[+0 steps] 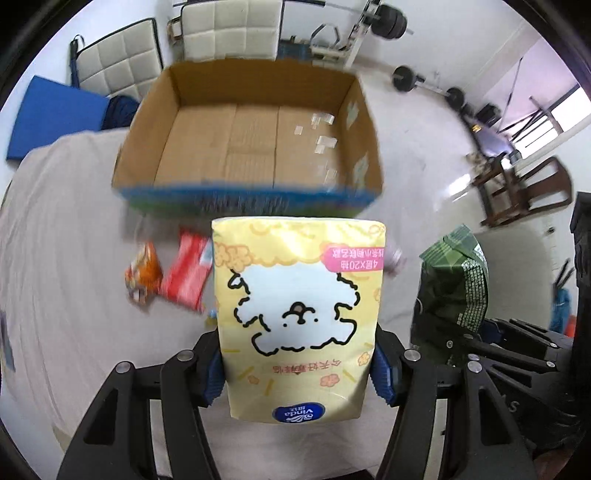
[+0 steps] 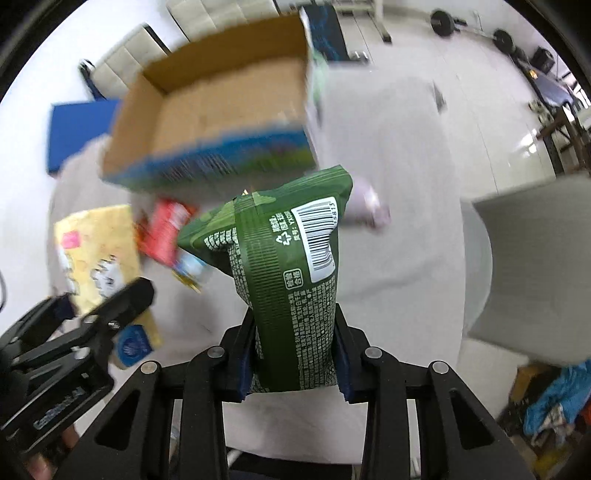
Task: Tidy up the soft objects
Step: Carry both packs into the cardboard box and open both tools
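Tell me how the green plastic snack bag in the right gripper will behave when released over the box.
The green plastic snack bag bulges and creases above the right gripper, so it is probably soft and light. Its glossy film may slip. Dropped into the open cardboard box, it would likely flop flat, not stand.

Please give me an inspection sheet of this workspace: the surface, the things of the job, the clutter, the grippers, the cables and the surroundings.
Surface: table under a pale cloth.
Job's things: yellow tissue pack and green bag, both held up; open cardboard box behind them, only tape scraps seen inside.
Clutter: red packet and orange packet lying before the box; a pale purple item, blurred.
Grippers: left gripper shut on the tissue pack; right gripper shut on the green bag.
Cables: nothing seen.
Surroundings: padded white chairs, blue mat, barbell weights, wooden chair.
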